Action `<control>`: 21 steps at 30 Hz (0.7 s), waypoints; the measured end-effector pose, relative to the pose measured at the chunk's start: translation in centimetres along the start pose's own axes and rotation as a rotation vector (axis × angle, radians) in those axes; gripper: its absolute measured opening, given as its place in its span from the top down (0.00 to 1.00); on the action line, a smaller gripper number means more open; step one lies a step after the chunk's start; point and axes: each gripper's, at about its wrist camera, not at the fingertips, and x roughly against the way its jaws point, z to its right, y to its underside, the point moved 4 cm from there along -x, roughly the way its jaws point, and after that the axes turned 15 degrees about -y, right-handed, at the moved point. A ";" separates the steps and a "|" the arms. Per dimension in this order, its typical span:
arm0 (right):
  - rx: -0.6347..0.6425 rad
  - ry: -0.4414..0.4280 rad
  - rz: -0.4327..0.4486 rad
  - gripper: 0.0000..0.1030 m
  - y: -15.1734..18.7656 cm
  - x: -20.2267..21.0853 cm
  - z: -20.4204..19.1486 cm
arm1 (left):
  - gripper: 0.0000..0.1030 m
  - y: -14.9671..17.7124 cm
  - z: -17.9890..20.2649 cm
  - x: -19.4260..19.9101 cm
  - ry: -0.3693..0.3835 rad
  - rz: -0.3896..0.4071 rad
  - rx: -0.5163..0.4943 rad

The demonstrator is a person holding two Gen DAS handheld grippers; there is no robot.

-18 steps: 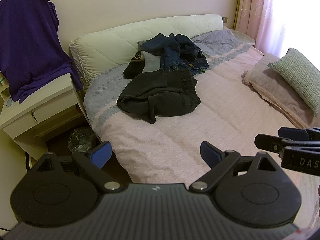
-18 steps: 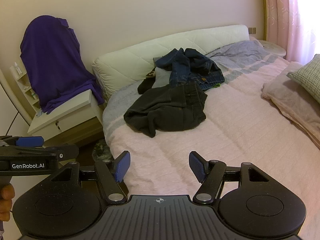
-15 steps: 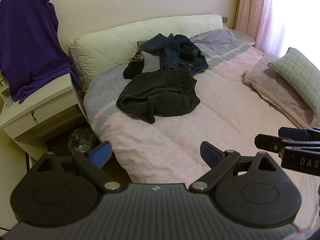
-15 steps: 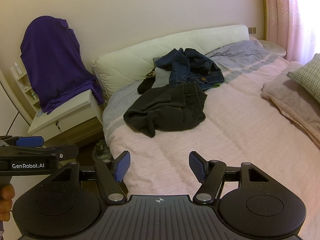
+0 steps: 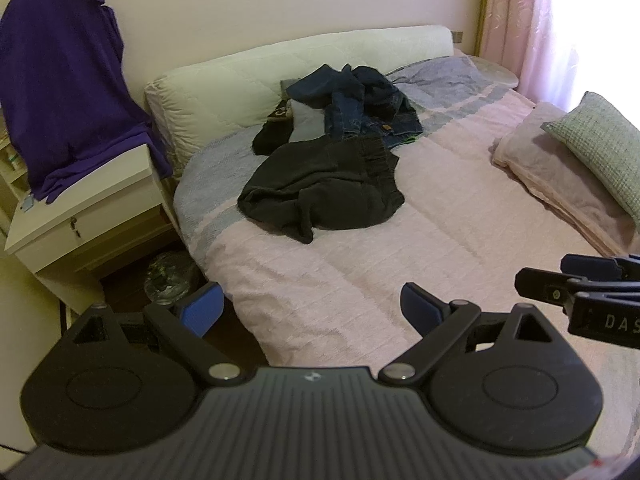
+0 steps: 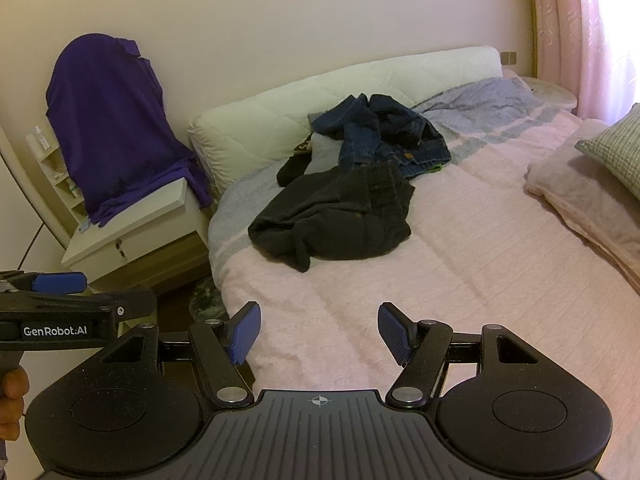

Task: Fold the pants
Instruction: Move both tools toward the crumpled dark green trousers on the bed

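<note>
While both tools hover over the near edge of the bed (image 5: 460, 216), the left gripper (image 5: 310, 308) and right gripper (image 6: 318, 332) stand wide apart, holding nothing; one crumpled black pants (image 5: 320, 192) lies mid-bed on the pink quilt, touching a heap of blue jeans (image 5: 360, 108) behind it; nothing between grippers and pants; one white nightstand (image 5: 84, 216) left, draped with purple cloth (image 5: 68, 92); one checked pillow (image 5: 600, 140) right; pink curtain (image 6: 580, 32) beyond.
</note>
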 end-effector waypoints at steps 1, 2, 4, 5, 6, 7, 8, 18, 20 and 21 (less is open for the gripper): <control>0.000 -0.004 -0.003 0.39 0.1 0.0 0.1 | 0.09 0.1 0.0 0.0 -0.007 -0.004 0.002; -0.001 -0.009 -0.005 0.39 0.2 0.0 0.3 | 0.09 0.3 0.0 0.0 -0.016 -0.008 0.004; -0.004 -0.019 -0.009 0.39 0.4 0.0 0.6 | 0.09 0.6 0.1 0.1 -0.028 -0.014 0.005; -0.006 -0.026 -0.010 0.39 0.5 0.1 0.8 | 0.09 0.7 0.2 0.2 -0.033 -0.016 0.005; -0.006 -0.032 -0.011 0.39 0.6 0.1 0.9 | 0.09 0.8 0.3 0.2 -0.039 -0.019 0.006; -0.007 -0.038 -0.010 0.39 0.6 0.1 1.0 | 0.09 0.8 0.4 0.2 -0.043 -0.020 0.007; -0.007 -0.044 -0.010 0.39 0.6 0.2 1.1 | 0.09 0.8 0.5 0.2 -0.045 -0.021 0.008; -0.059 -0.070 -0.034 0.39 0.6 -1.6 3.4 | 0.09 0.4 0.9 -3.2 -0.050 -0.073 0.003; -0.078 -0.070 -0.042 0.39 0.3 -2.5 4.1 | 0.09 -0.1 0.7 -4.7 -0.041 -0.084 -0.004; -0.088 -0.063 -0.043 0.39 0.1 -3.1 4.4 | 0.09 -0.5 0.6 -5.8 -0.035 -0.092 -0.011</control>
